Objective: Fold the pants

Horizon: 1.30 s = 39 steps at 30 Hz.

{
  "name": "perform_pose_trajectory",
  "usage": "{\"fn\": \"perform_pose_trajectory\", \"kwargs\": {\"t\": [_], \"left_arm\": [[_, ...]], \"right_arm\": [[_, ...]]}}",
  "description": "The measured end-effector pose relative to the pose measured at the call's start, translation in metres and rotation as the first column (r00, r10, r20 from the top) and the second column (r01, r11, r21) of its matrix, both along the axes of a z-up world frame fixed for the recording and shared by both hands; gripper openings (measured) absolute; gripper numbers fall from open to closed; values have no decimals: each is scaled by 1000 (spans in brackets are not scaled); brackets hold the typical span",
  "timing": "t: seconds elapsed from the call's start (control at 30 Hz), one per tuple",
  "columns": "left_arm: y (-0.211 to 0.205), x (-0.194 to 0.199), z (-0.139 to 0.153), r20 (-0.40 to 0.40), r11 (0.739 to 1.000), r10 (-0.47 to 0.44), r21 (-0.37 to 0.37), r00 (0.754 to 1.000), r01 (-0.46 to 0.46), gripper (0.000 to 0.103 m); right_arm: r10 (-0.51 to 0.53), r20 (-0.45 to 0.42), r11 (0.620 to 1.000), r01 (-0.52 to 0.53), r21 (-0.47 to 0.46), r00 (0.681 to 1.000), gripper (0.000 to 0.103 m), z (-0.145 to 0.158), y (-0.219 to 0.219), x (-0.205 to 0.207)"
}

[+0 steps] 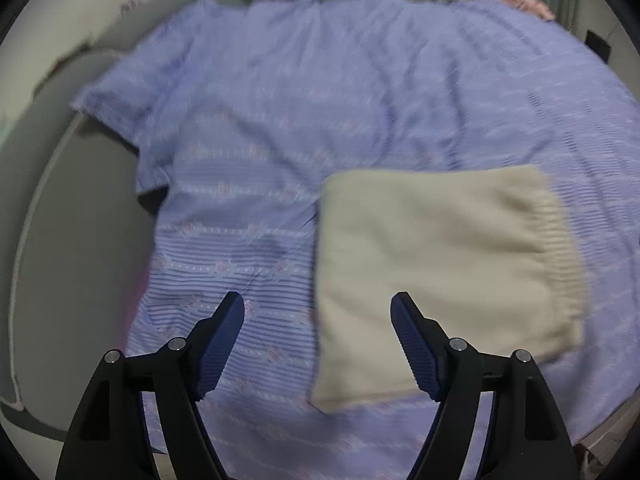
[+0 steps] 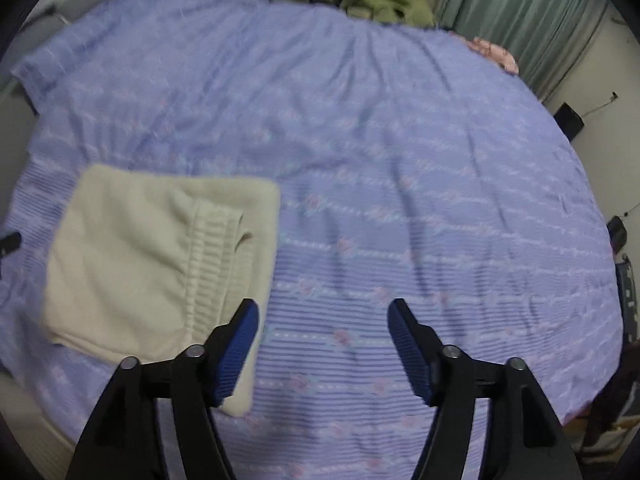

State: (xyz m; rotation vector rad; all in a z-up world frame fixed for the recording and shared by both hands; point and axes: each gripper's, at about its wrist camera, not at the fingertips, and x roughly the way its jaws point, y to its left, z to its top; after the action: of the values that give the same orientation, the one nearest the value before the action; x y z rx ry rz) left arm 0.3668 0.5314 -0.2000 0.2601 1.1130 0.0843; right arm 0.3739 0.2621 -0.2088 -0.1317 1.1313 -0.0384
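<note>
pants [image 1: 436,276] folded on sheet [image 1: 248,128] | left tool [image 1: 318,308] above – near-left edge | gaping

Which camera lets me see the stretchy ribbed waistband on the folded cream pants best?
The right wrist view: the ribbed waistband runs down the middle of the folded cream pants, its ridges showing clearly. The left wrist view shows the same waistband only as a blurred strip along the pile's right edge.
</note>
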Motion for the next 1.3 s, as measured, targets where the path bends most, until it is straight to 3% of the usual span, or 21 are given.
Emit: {"fn": "perform_pose_trajectory", "kwargs": {"t": [0.07, 0.13, 0.27, 0.5, 0.77, 0.9, 1.3], "left_arm": [[-20, -16, 22, 40, 1000, -2, -7, 999, 3, 85], [-49, -39, 49, 91, 1000, -8, -25, 996, 10, 86], [-99, -78, 93, 165, 995, 17, -98, 986, 0, 95], [-210, -152, 156, 280, 979, 48, -202, 959, 10, 102], [-325, -215, 197, 333, 960, 58, -277, 941, 39, 103], [-362, -237, 209, 347, 954, 52, -295, 936, 57, 103], [-412, -272, 218, 342, 955, 18, -285, 940, 85, 103]], "right_arm": [[33, 58, 999, -34, 26, 998, 74, 27, -14, -20], [67, 102, 997, -72, 40, 993, 76, 53, -29, -39], [117, 188, 991, -128, 47, 975, 85, 101, -67, -80], [135, 292, 988, -151, 34, 947, 90, 162, -160, -141], [128, 339, 985, -159, 66, 932, 90, 199, -259, -204], [99, 352, 988, -134, 77, 931, 90, 211, -293, -227], [28, 387, 990, -79, 117, 922, 90, 234, -344, -278]]}}
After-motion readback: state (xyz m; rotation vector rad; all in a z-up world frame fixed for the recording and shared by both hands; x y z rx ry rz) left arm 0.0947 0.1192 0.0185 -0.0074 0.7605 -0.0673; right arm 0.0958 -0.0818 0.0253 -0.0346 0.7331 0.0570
